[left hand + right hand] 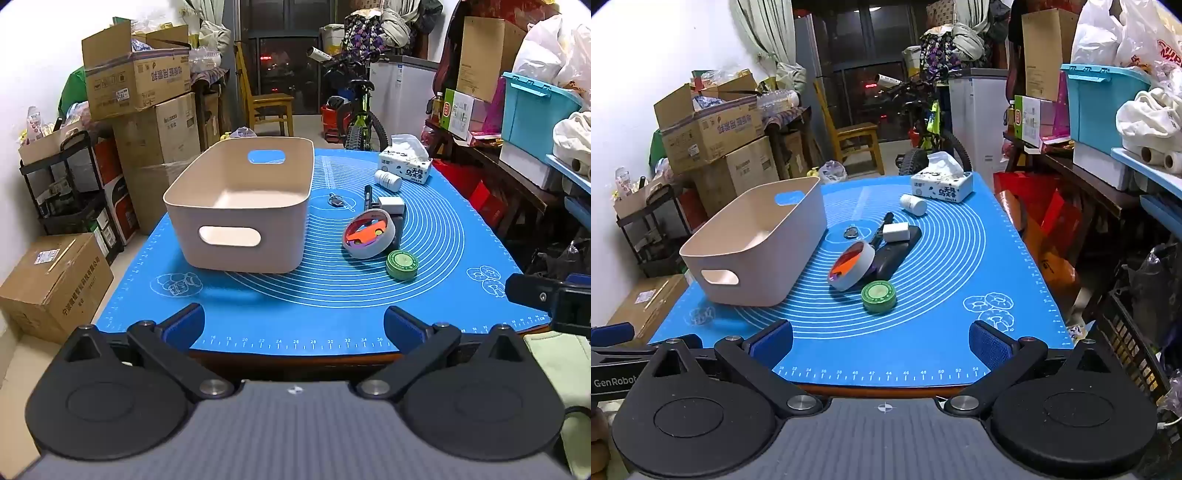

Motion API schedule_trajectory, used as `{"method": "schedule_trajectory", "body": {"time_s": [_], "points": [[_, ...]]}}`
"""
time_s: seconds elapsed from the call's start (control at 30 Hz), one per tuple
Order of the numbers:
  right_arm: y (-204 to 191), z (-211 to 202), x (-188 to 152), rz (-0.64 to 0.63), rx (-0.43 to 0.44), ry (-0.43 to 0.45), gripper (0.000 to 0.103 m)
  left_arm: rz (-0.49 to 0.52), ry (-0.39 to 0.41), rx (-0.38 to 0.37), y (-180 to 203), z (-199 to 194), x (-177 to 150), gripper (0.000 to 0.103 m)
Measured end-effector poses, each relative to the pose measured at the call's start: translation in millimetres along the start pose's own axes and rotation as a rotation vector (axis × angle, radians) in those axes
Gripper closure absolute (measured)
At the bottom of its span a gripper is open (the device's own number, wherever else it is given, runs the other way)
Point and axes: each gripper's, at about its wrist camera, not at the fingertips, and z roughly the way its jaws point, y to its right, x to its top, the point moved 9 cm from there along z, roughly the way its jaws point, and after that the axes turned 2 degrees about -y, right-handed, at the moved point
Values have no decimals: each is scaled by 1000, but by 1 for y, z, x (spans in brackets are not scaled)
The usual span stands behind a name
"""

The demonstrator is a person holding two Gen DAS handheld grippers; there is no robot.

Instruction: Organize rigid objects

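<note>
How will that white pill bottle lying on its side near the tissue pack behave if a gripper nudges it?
The white pill bottle lies on its side on the blue mat, so a sideways nudge would probably roll it. It looks like smooth plastic, so the pads may slip. It looks small and likely light, probably stiff enough for a firm pinch.

1. Both views are evenly and brightly lit, apparently from overhead indoor light.
2. The white wall (33, 74) at the upper left is washed out to near pure white.
3. Soft, short shadows lie beside the beige bin (236, 218) and the green tin (879, 295) on the blue mat (332, 295).
4. The dark window (871, 88) shows small red glints.
5. Fisheye distortion bows the mat's edges, and the frame corners go dark.
6. Foreground hardware looks slightly soft.
</note>
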Motion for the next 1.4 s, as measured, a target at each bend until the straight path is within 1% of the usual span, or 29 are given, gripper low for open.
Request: {"method": "schedule_trajectory", "body": {"time_s": [0.07, 0.57, 0.63, 1.4], "points": [[0, 1, -1, 21, 14, -17, 2, 0, -4, 2, 0, 0, 0, 1], [0, 1, -1, 10, 8, -10, 2, -3, 4, 0, -3, 4, 3, 1], [0, 1, -1, 10, 8, -9, 2, 1, 3, -1, -4, 0, 2, 1], [-1, 1, -1, 6, 5, -9, 2, 3, 6, 3, -4, -1, 1, 1]]}}
